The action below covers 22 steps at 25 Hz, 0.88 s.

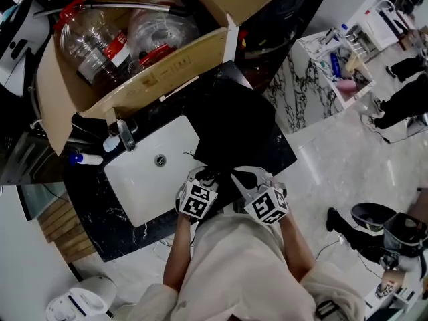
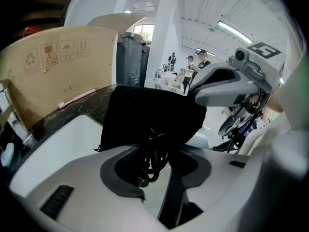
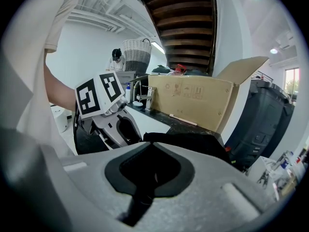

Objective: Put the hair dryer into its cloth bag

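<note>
At the far left the cardboard box stands on the back of the black marble tabletop. It is stuffed with clear plastic bottles and seems merely parked there, out of the working space. Its side carries printed handling symbols: a recycling sign, a fragile glass, an umbrella and this-way-up arrows. The line of print lower on its wall is too small to read, as is the red label on one bottle.

Next come the faucet and the white sink, which is bare.

The left gripper sits at the near edge of the sink, against the bag's corner. Its jaws are drawn almost together on a bunch of black cord that loops down between them. This may be the bag's drawstring or the dryer's own cable; I cannot tell which. Holding it there would either pull the mouth closed or keep the cable from trailing out.

The black cloth bag lies flat on the tabletop just right of the sink, mouth toward the person. No hair dryer shows in any view. The bag bulges, so I judge the dryer is already inside.

The right gripper is at the bag's near edge, just beside the left one. Its jaws are closed on a fold of the black cloth, probably to steady the mouth while the other side is worked.

Each gripper's cube shows only black-and-white square markers, no words.
</note>
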### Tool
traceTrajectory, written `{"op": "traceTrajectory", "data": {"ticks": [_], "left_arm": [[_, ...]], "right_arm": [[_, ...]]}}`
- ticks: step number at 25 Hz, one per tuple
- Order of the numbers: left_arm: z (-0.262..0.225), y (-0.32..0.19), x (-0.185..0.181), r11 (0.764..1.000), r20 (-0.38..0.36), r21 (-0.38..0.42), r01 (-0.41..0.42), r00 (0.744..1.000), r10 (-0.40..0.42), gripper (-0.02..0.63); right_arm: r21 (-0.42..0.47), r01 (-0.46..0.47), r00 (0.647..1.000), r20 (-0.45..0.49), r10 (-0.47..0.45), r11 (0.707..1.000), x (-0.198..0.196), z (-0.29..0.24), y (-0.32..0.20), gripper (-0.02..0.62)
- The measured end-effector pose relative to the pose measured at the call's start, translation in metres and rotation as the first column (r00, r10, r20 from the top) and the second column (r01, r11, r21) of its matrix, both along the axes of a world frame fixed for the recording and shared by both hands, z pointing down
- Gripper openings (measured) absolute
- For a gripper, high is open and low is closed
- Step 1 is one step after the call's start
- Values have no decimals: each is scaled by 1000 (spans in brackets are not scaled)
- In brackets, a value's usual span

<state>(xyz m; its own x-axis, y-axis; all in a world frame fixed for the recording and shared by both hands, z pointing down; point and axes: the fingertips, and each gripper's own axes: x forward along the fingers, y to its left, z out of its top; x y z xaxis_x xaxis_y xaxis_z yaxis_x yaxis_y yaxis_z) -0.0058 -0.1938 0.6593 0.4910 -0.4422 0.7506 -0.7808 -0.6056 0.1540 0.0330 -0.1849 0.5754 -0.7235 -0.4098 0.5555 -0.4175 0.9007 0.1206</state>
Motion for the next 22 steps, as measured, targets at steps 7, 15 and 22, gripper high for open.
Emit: {"op": "traceTrajectory", "data": {"ticks": [7, 15, 22], "left_arm": [[-1, -20, 12, 999, -21, 33, 22, 1000, -21, 163], [0, -33, 20, 998, -36, 57, 33, 999, -31, 163], [-1, -45, 25, 997, -77, 63, 54, 996, -49, 161]], "right_arm": [[1, 13, 1000, 16, -13, 1000, -1, -4, -1, 14], [-6, 24, 999, 29, -23, 1000, 1, -5, 0, 14], [-22, 49, 998, 35, -48, 999, -3, -5, 3, 14]]}}
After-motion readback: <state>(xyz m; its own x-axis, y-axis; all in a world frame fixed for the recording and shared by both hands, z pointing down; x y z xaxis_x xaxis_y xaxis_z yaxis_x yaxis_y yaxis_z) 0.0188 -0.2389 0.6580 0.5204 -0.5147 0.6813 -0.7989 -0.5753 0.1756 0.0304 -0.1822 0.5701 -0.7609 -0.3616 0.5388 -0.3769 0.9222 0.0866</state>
